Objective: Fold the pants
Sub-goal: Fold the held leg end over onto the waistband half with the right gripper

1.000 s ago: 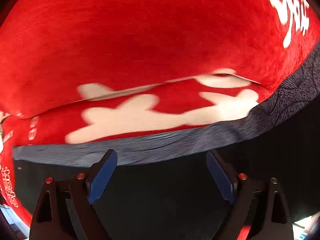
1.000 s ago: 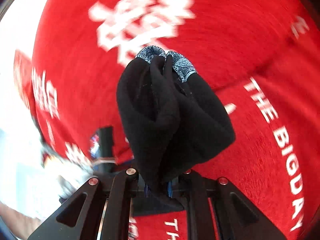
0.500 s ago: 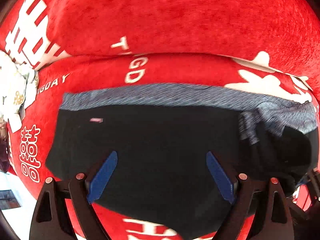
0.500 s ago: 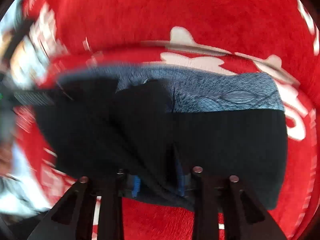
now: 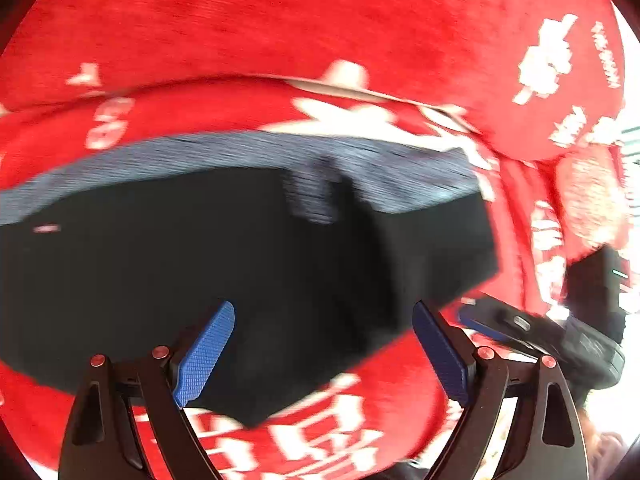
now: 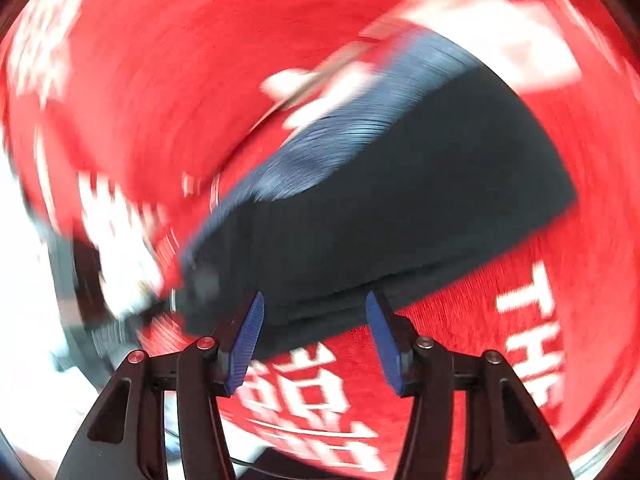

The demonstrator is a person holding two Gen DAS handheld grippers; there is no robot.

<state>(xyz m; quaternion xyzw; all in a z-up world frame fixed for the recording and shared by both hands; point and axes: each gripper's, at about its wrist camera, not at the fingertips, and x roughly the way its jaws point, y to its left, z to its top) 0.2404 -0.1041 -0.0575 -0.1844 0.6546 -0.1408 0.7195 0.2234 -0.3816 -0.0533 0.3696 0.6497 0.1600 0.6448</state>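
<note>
The black pants [image 5: 224, 264] with a grey patterned waistband [image 5: 248, 152] lie folded flat on the red cloth [image 5: 280, 32]. My left gripper [image 5: 322, 354] is open and empty just above their near edge. In the right wrist view the pants [image 6: 400, 208] lie slanted, waistband [image 6: 340, 136] on the far side. My right gripper [image 6: 316, 340] is open and empty over their near edge. In the left wrist view the right gripper [image 5: 532, 332] shows as a dark blur right of the pants. Both views are motion-blurred.
The red cloth with white lettering [image 6: 312, 408] covers the whole surface and has a raised fold [image 5: 360, 88] behind the pants. A dark object [image 5: 596, 284] sits at the right edge. A bright floor area [image 6: 16, 280] lies beyond the cloth's left edge.
My right gripper laid the bunched pants down on the cloth and opened, letting go. My left gripper stayed open and drew back, so the whole folded garment is in view.
</note>
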